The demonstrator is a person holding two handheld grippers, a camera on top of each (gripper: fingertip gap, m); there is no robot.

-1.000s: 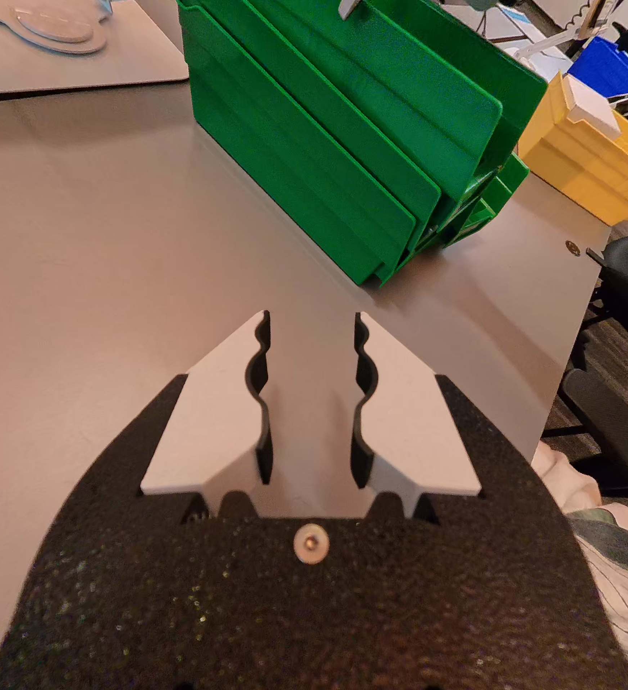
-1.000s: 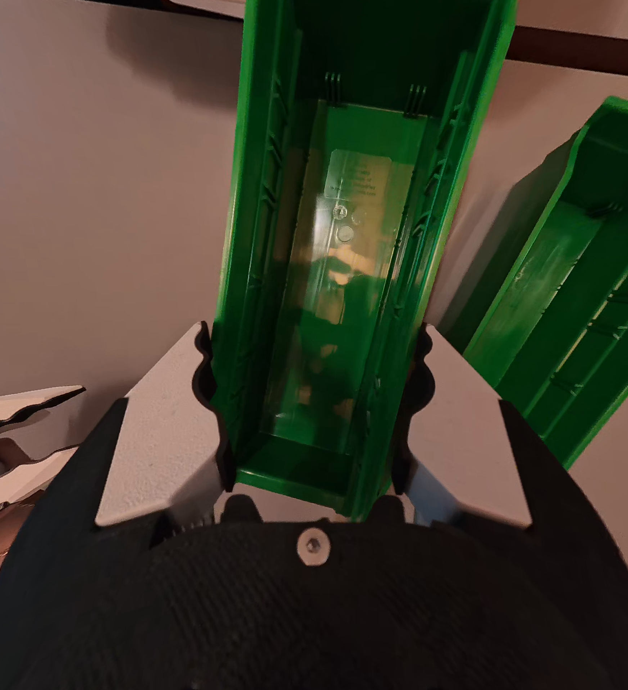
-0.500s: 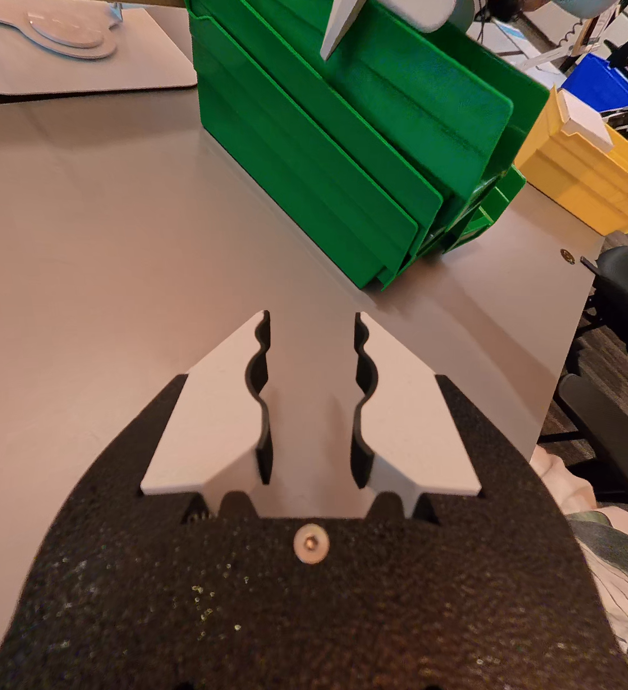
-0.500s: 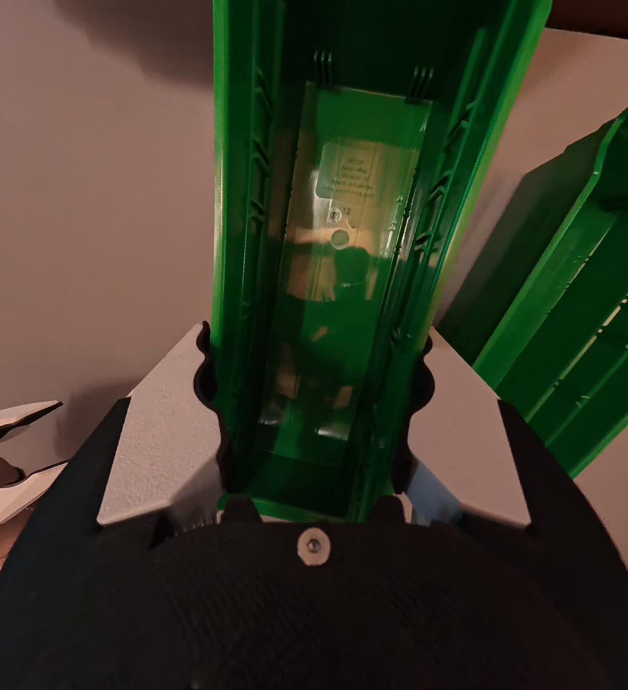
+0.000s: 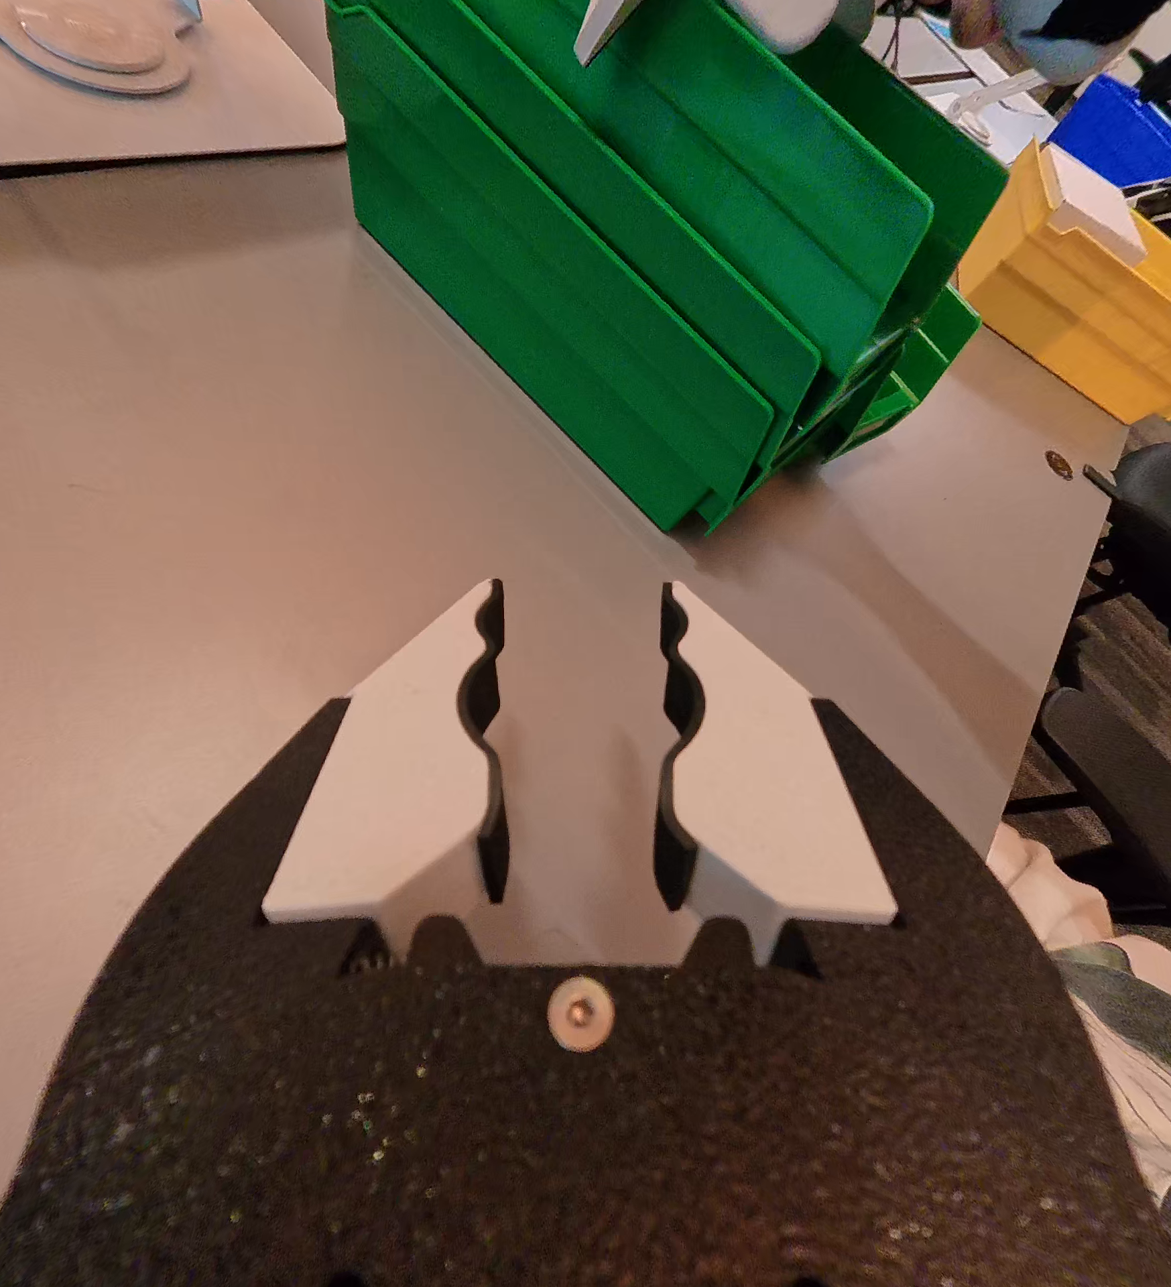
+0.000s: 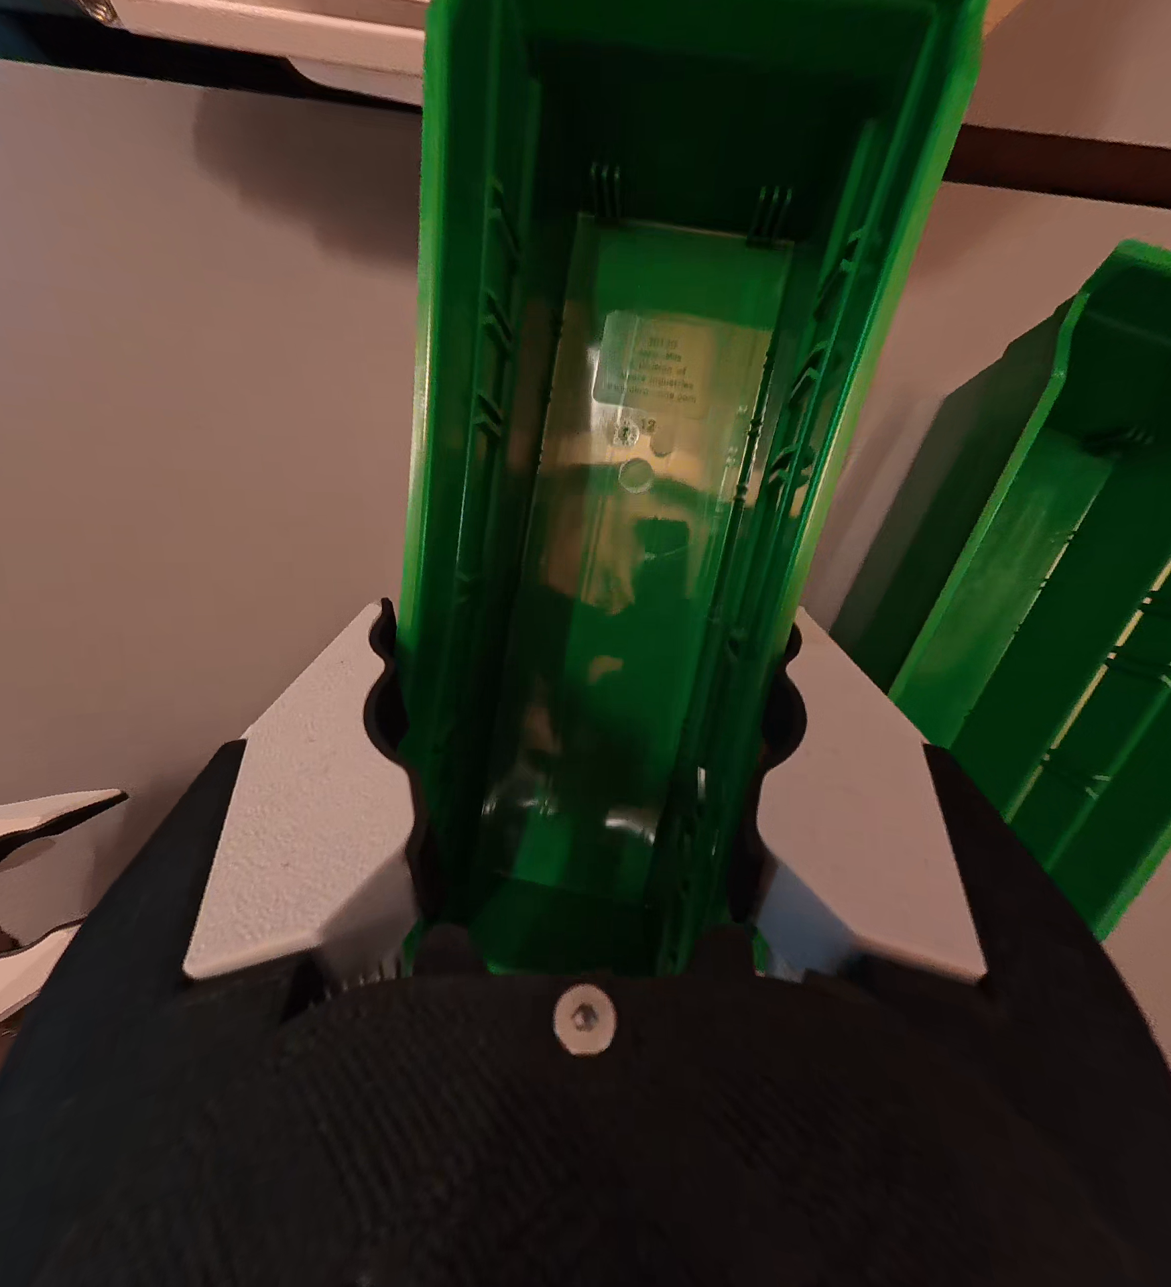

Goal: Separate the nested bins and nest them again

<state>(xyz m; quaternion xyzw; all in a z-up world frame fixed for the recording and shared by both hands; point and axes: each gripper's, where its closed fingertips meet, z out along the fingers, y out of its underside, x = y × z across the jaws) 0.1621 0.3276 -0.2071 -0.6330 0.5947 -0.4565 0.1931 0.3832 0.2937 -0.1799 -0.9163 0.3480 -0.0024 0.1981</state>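
Since a second ago the held green bin (image 6: 638, 487) has slid deeper between the right gripper's (image 6: 586, 696) fingers, its near end wall now tucked under the gripper's black body, and in the left wrist view the right gripper's white finger (image 5: 603, 28) has come into sight at the top edge.

Left wrist view: the left gripper (image 5: 581, 606) hangs over the bare grey table (image 5: 185, 453), its jaws apart with nothing between them. Far ahead and to the right stands a group of green bins (image 5: 568, 292) resting on the table, their long walls overlapping one behind another; which of them are nested I cannot tell from this angle. The right gripper's finger tip shows against the upper bins. Farther right, near the table's far corner, lies a stack of yellow bins (image 5: 1091, 313), with a blue bin (image 5: 1118, 132) beyond it. A black chair (image 5: 1167, 557) stands off the table's right edge.

Right wrist view: the right gripper is clamped on the held green bin, one pad (image 6: 387, 703) on each long outer wall, the open top facing the camera and a pale label on its floor. A second green bin (image 6: 1091, 627) lies to the right, apart from it, on the table. The left gripper's fingers (image 6: 18, 829) show at the near left edge.
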